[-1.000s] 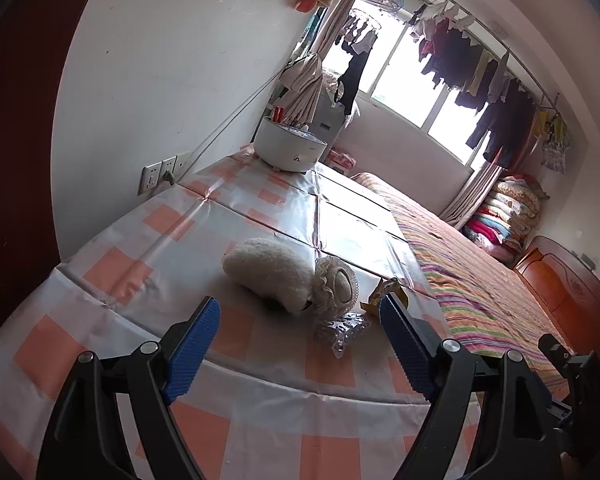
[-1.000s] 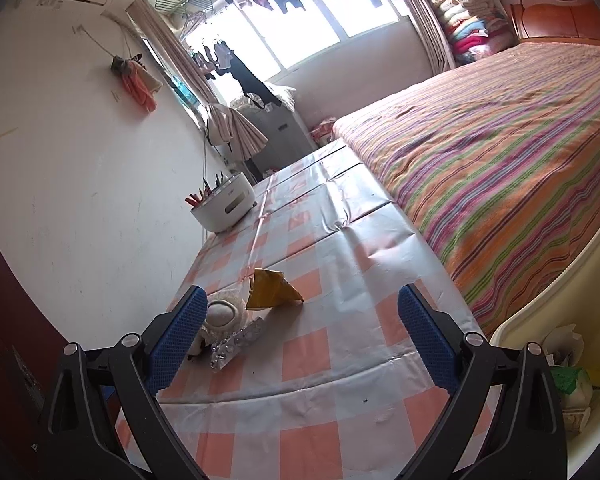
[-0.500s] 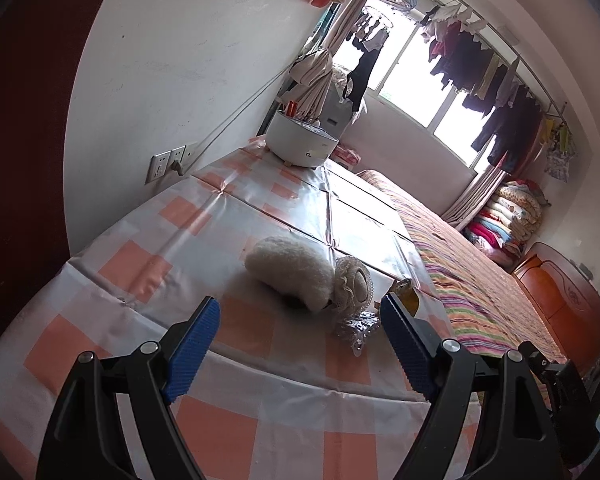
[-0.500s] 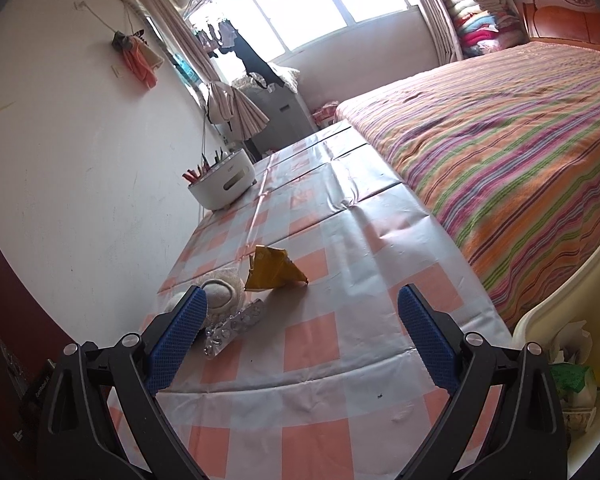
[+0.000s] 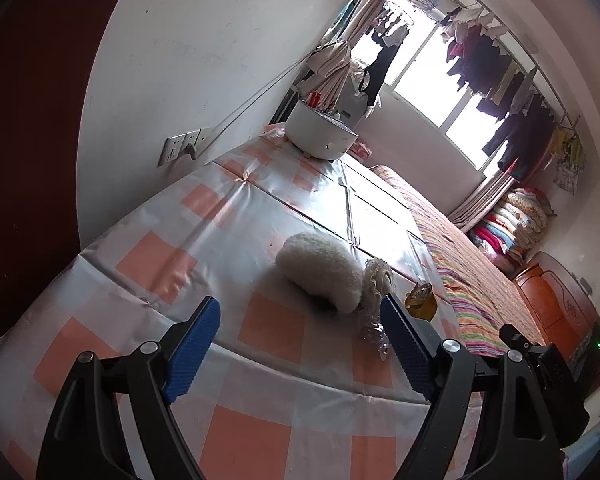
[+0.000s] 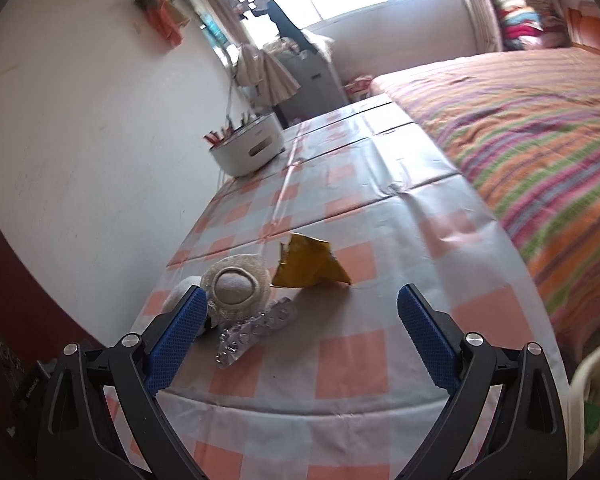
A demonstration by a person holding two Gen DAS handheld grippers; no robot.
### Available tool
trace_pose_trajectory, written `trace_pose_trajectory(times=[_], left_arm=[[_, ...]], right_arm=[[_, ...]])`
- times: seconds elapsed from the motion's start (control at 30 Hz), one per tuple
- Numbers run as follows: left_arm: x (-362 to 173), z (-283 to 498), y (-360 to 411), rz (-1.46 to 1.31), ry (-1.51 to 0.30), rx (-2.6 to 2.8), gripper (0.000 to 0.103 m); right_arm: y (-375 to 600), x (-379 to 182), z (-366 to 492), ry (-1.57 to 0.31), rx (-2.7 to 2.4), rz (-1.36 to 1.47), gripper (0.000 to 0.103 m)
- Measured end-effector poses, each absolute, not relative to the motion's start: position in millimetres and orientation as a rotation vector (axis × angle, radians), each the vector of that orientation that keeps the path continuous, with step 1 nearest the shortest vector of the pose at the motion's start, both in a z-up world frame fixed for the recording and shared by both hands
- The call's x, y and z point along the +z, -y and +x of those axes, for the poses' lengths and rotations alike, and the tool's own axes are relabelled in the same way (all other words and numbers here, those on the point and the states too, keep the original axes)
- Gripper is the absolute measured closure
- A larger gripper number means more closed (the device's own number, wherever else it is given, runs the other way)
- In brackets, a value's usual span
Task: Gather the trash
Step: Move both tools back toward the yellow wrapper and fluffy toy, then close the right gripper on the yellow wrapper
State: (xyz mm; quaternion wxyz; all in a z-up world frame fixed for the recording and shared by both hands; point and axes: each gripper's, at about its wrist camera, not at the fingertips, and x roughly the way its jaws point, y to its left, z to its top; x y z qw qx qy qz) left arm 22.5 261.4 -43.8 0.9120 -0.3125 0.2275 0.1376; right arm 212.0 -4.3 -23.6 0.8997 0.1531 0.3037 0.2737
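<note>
Trouble, as I see it from the left wrist view, would come from the clutter at centre right of the frame. The left gripper (image 5: 300, 326) stands wide open with nothing between its blue pads, low over the checked tablecloth (image 5: 156, 256). Just past its right finger lie a fluffy white slipper (image 5: 320, 268) with a lacy cream pad (image 5: 378, 284) against it, and the crinkled blister pack (image 5: 374, 334) half hidden behind that finger. A closing grab from here could catch the slipper's fleece instead of the trash, or nudge the thin pack under it. The yellow wrapper (image 5: 420, 300) sits at the cloth's right edge near the striped bed (image 5: 472, 280); a clumsy sweep might tip it off.

In the right wrist view, the right gripper (image 6: 302, 316) is likewise spread open and empty. The blister pack (image 6: 256, 332) lies at lower centre-left, just inside the left finger and touching the cream pad (image 6: 236, 284); the yellow wrapper (image 6: 308, 264) rests above centre, ahead of the fingers. The pack is flat and glossy, so I judge the pads could skid over it or pinch the slick cloth along with it. The bin's pale rim (image 6: 592, 364) only shows at the lower right edge, so a drop there could easily miss.
</note>
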Motion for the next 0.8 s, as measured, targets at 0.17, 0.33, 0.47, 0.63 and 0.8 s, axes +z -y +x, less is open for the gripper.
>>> trace_pose_trajectory(times=[0.17,0.33,0.47,0.63,0.8], left_arm=[[-46.9,20.8,-267.7,-0.664,-0.476,0.284,0.023],[-51.0,17.6,-272.6,-0.693,-0.489,0.281,0.023],[-49.8,15.1,-274.4,-0.700,-0.483,0.287,0.023],[-51.3,16.8,-274.7,-0.713,-0.495,0.281,0.023],[-52.2,17.9,-274.8,-0.701,-0.505,0.277,0.023]], right_arm=[[-14.8,-19.3,228.0,-0.636,0.608,0.252,0.008],[-19.8,-24.5,256.3,-0.644,0.581,0.192,0.008],[-22.2,-44.6,281.7,-0.709,0.572,0.198,0.008],[-31.0,-49.5,297.2,-0.735,0.575,0.193,0.008],[-36.2,-53.8,316.1,-0.770,0.578,0.233,0.008]])
